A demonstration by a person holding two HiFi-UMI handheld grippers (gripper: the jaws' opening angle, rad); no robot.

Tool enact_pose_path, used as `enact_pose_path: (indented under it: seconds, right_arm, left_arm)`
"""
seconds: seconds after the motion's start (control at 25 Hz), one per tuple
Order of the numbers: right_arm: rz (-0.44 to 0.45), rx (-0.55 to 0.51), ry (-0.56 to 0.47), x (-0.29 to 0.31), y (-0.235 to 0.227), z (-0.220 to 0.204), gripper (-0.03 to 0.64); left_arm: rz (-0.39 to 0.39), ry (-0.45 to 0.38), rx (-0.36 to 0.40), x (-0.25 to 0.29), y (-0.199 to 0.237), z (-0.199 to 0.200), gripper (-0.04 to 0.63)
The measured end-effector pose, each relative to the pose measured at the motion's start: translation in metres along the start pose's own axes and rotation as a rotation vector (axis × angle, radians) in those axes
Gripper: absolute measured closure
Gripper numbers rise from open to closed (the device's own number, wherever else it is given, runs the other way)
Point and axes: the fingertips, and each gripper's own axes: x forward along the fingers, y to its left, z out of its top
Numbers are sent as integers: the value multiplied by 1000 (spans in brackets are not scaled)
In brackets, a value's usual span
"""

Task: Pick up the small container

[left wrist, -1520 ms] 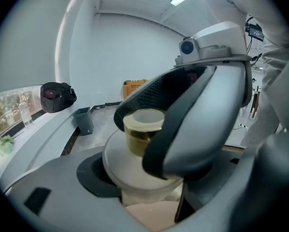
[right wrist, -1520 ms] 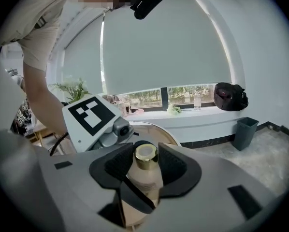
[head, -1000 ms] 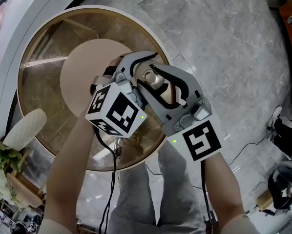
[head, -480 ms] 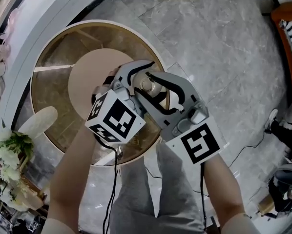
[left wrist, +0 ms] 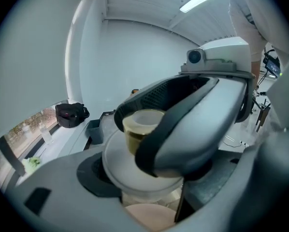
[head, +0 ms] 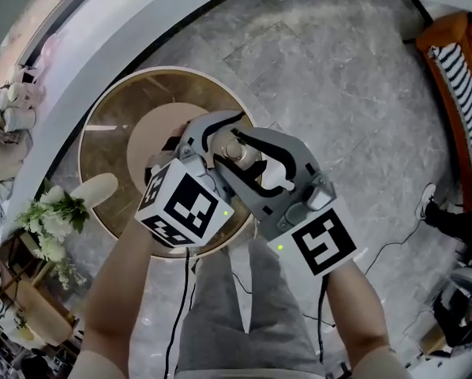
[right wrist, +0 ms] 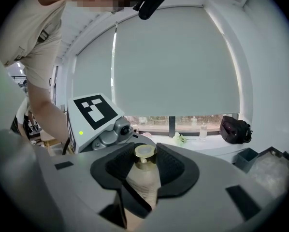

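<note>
A person standing over a round glass table (head: 102, 152) brings 2 hand-held grippers together on the small container (head: 236, 149), a pale bottle with a gold cap (right wrist: 145, 152). The right gripper (head: 240, 166) has its black pads (right wrist: 171, 167) closed against the neck just below the cap, the bottle upright between them. The left gripper (head: 218, 136) reaches in from the opposite side, its curved jaws narrowed round the bottle's wider white body (left wrist: 127, 170), with 1 dark pad (left wrist: 93, 173) touching it; the right gripper's jaw crosses in front and hides the far side. The container sits above the near edge of the table's beige centre disc (head: 153, 136); whether it rests on the glass cannot be told. White flowers (head: 53, 218) stand beside the table on the grey marble floor (head: 354, 77).
</note>
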Motion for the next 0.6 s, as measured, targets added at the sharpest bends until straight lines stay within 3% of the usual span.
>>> enact_pose_path:
  seconds: [0.36,0.6]
  right_arm:
    - [-18,-48,-24,-40,15,138,477]
    - [-15,-71,-48,-62,29,215,477]
  left_arm:
    - [41,-39,48,-80,3,120,252]
    - [51,-67,34,-129,1,185,252]
